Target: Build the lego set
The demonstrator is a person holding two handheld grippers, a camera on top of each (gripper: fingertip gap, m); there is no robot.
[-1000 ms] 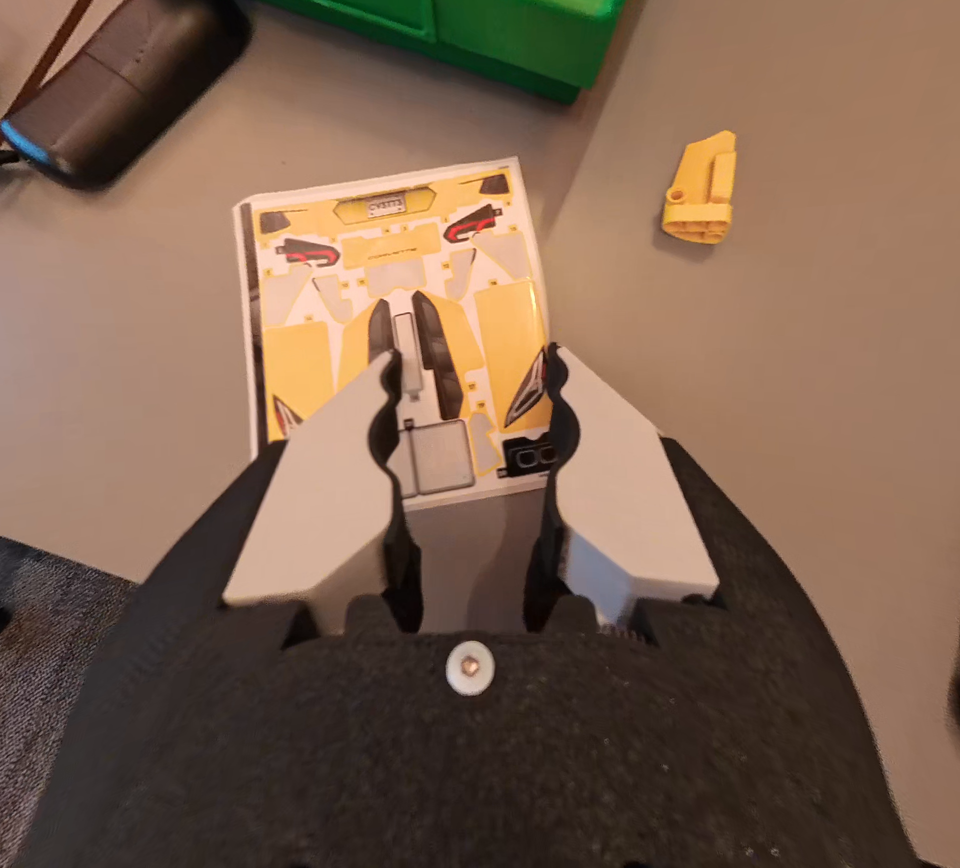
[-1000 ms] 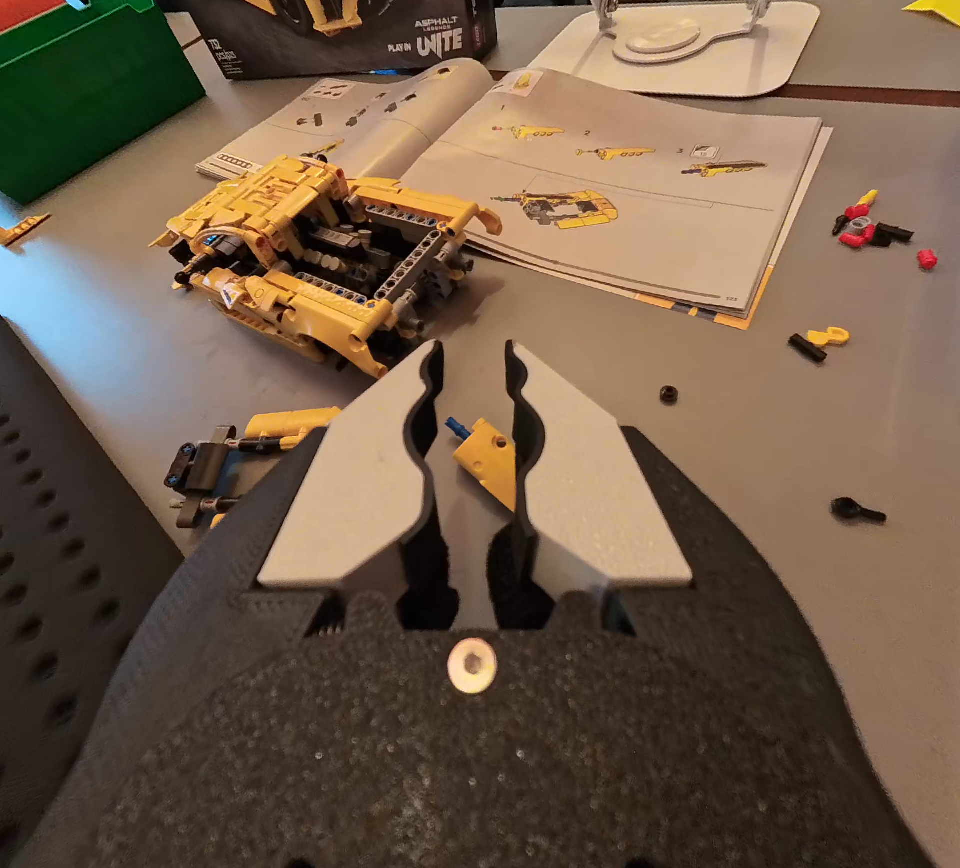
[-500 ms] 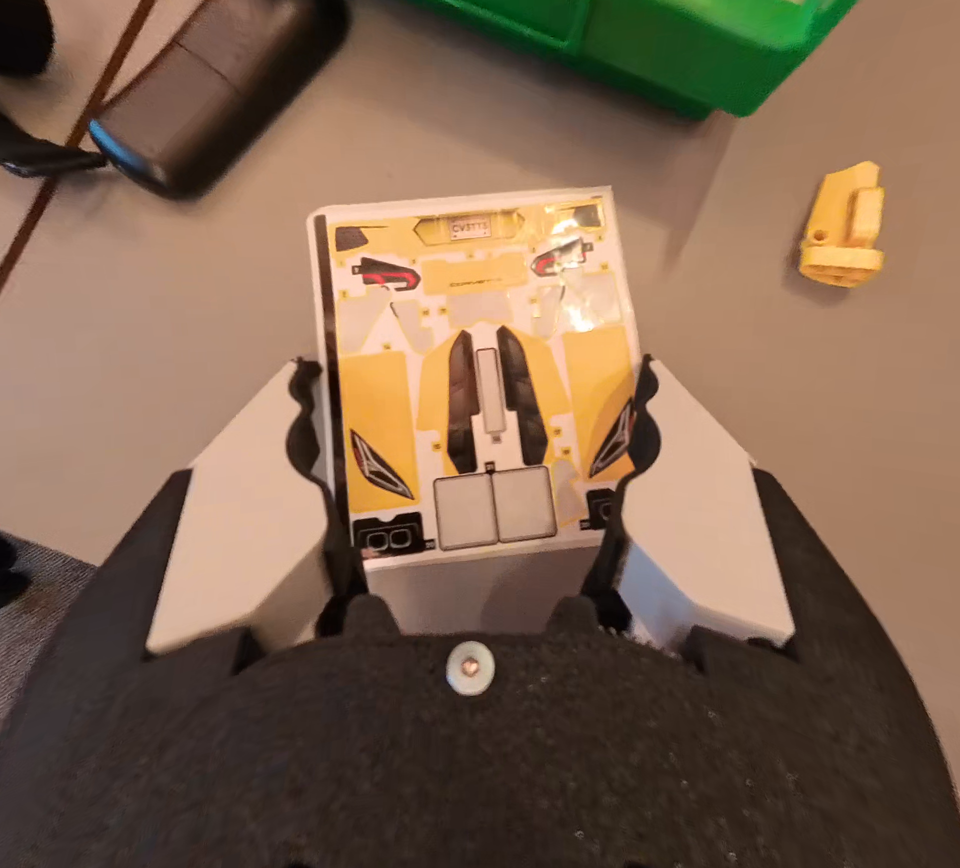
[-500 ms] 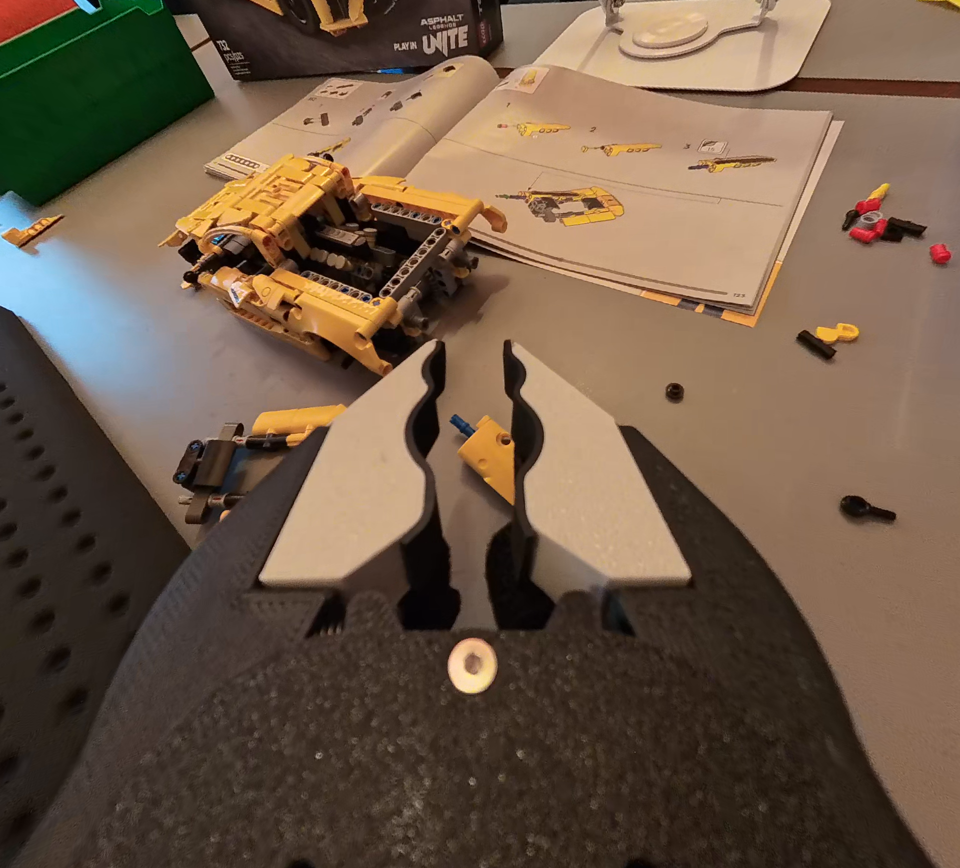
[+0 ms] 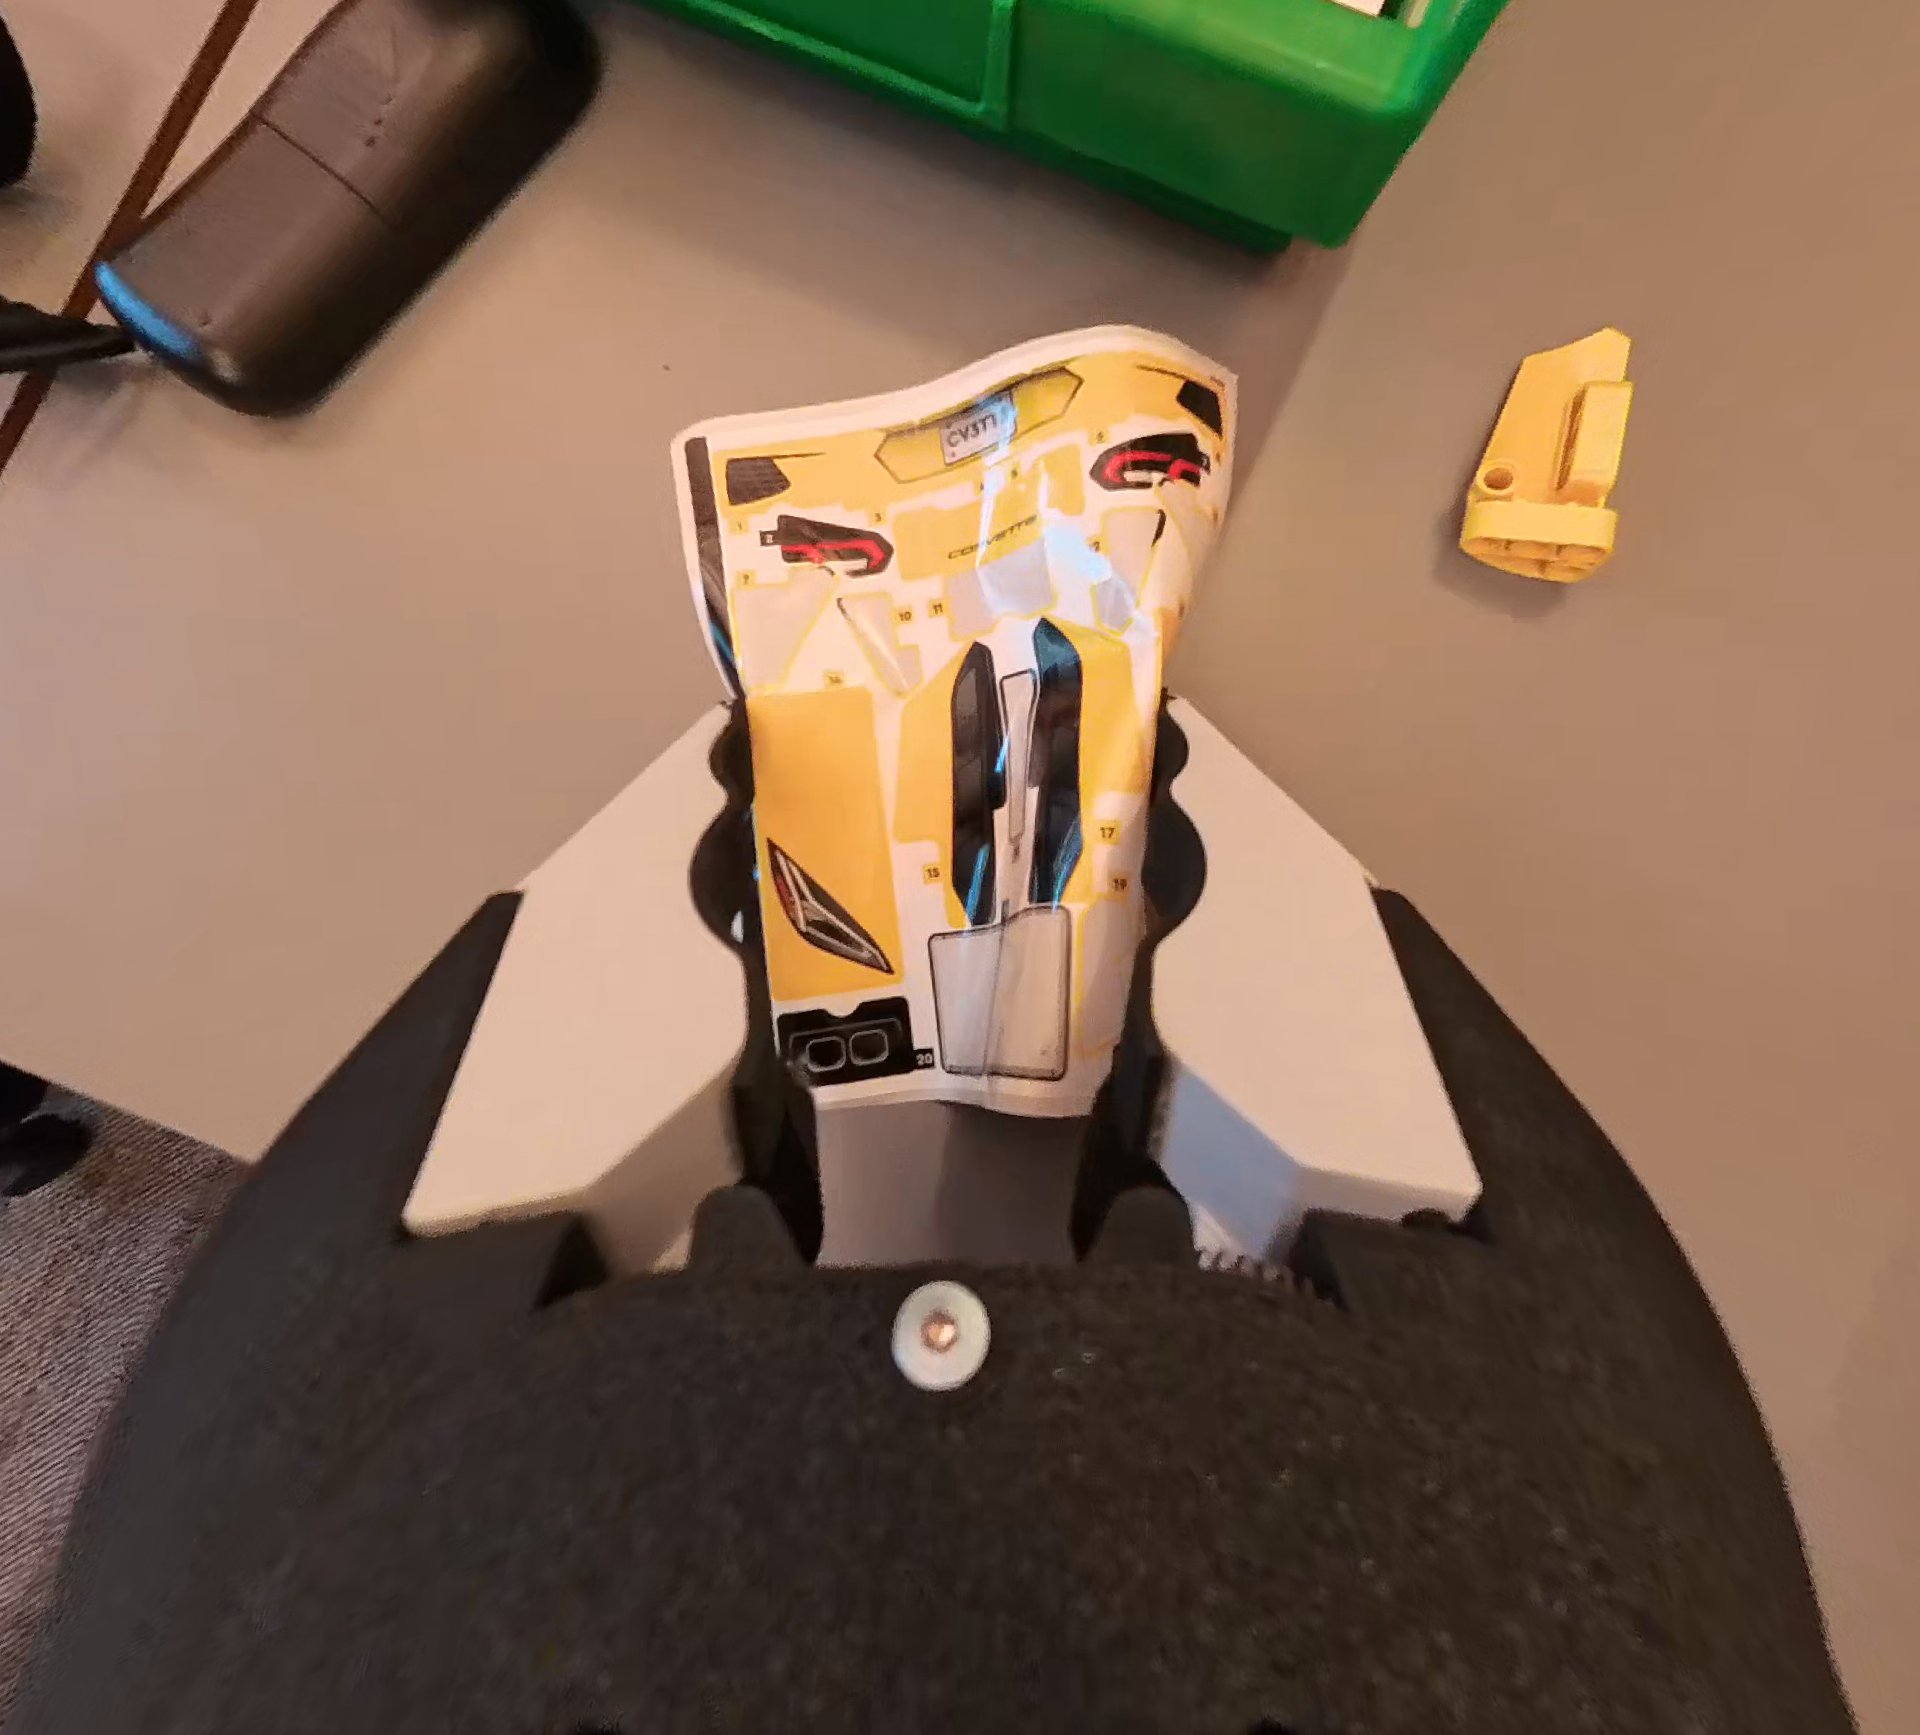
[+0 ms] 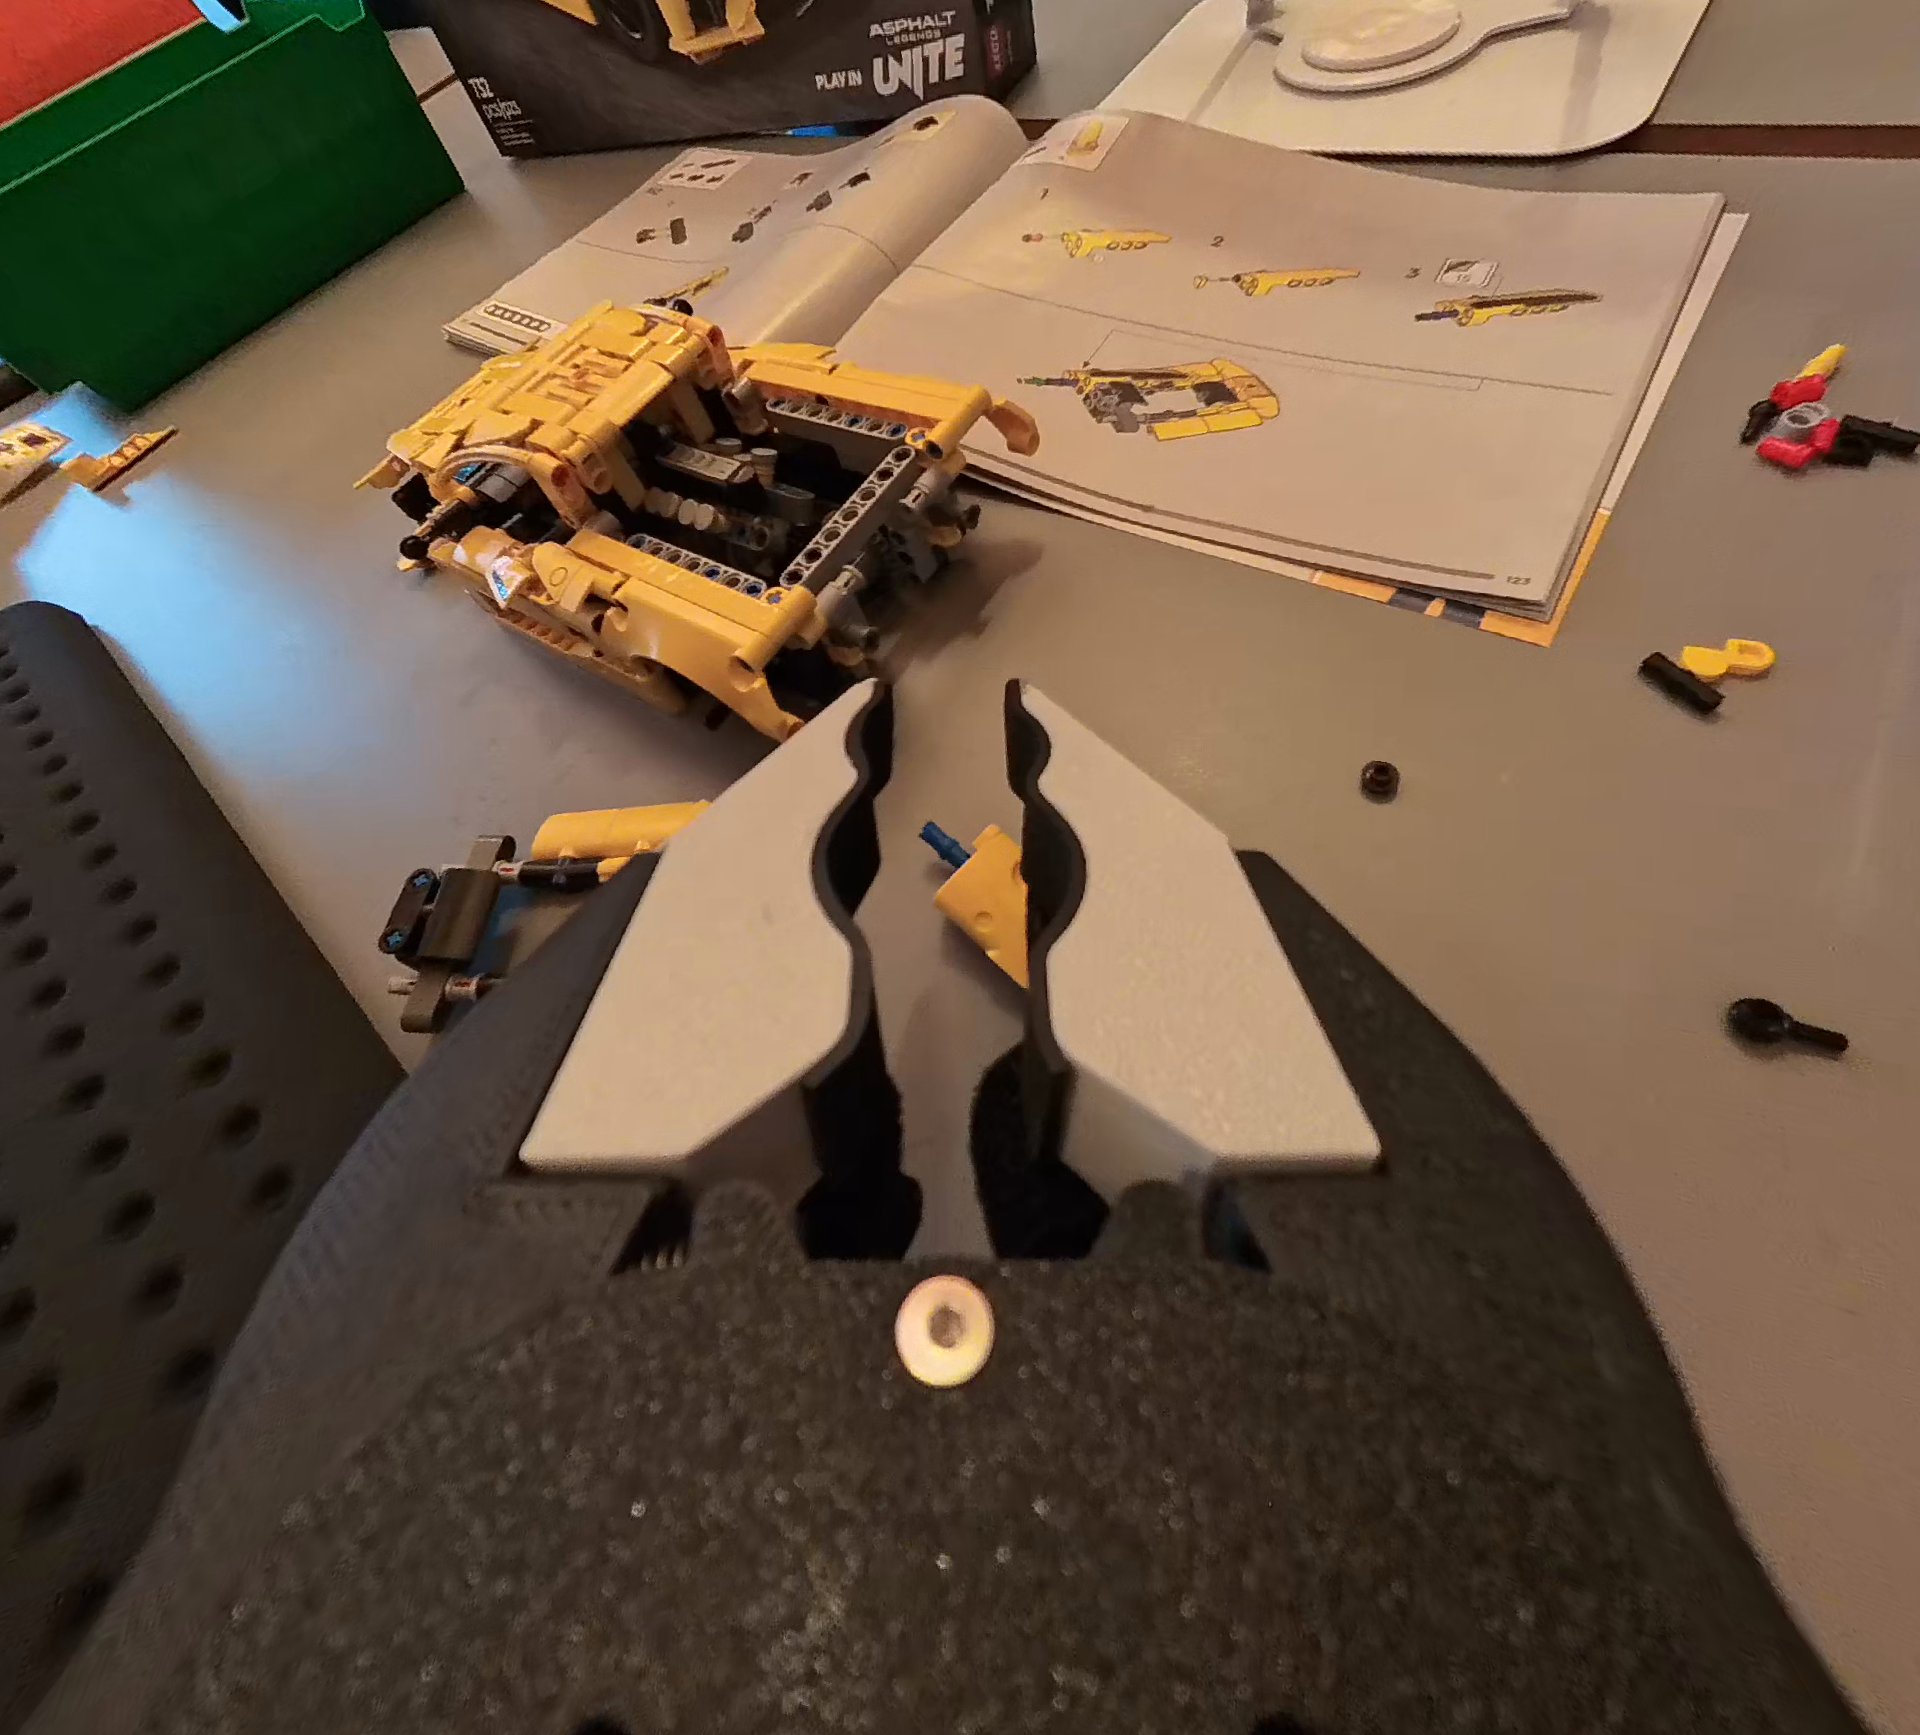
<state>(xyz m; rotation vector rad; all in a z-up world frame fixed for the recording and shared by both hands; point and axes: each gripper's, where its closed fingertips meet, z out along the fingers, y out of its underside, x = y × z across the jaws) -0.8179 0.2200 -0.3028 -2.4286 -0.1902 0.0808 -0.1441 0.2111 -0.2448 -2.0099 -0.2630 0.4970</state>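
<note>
Left wrist view: sticker sheet [image 5: 966, 750] lengthwise forward

1. Grey tabletop [image 6: 1558, 854] fills both views under and ahead of the fingers, warm indoor light.
2. White flat stand base [image 6: 1455, 54] with thin white struts, far ahead and right of the fingers.
3. Dark brown seam strip [image 5: 187, 96] crosses the table, upper left of the fingers.
4. Grey carpet floor [image 5: 73, 1270] past the table edge, lower left.
5. Dim room behind, details unclear.
</note>
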